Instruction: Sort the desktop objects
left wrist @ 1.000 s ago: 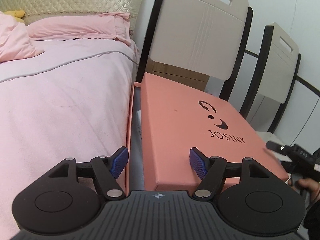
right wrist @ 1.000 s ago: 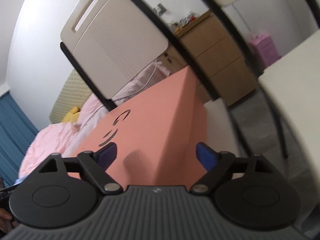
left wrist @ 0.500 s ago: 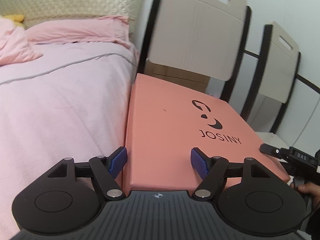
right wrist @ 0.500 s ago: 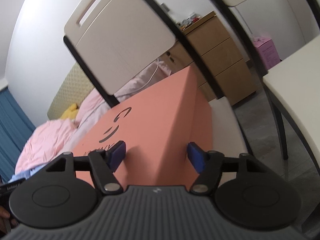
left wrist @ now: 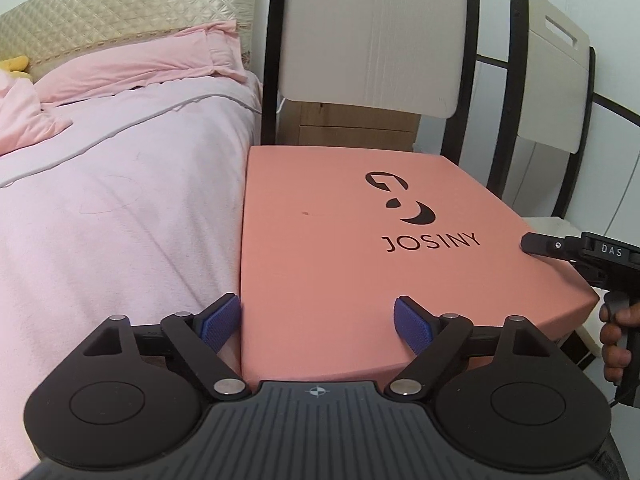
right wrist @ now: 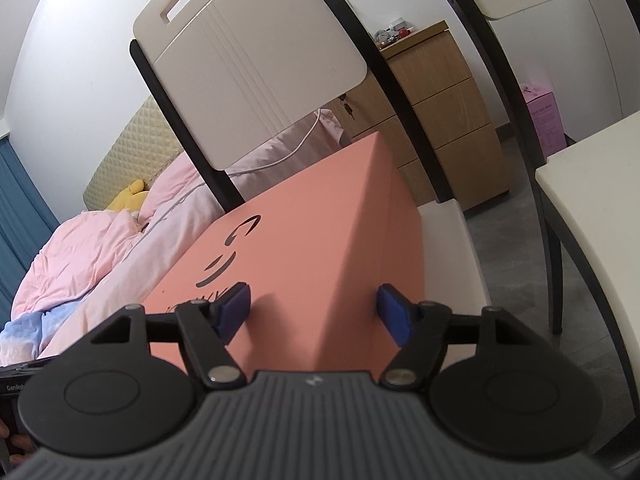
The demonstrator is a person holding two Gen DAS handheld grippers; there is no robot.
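Note:
A salmon-pink box (left wrist: 340, 248) with a black JOSINY logo on its lid sits on a chair seat (right wrist: 452, 240) beside the bed. My left gripper (left wrist: 318, 322) is at the near left corner. Its jaws are opening, with one blue pad beside the box's left side and the other over the lid. My right gripper (right wrist: 315, 310) straddles the near right top edge (right wrist: 344, 280) of the box. Its jaws are also opening, with one pad above the lid and one beside the side face. One of the right gripper's fingers (left wrist: 540, 243) shows at the lid's right edge, with a hand (left wrist: 616, 336) on the handle.
The bed with pink bedding (left wrist: 120, 208) runs along the box's left side. Two chair backrests (left wrist: 376, 36) (left wrist: 560, 80) rise behind. A wooden drawer cabinet (right wrist: 448, 120), a pink carton (right wrist: 544, 116) on the floor and a white tabletop (right wrist: 592, 184) lie to the right.
The lid, which sat askew with a gap on the left showing the inside, now sits square on the box. The left jaws have widened and the right jaws have narrowed.

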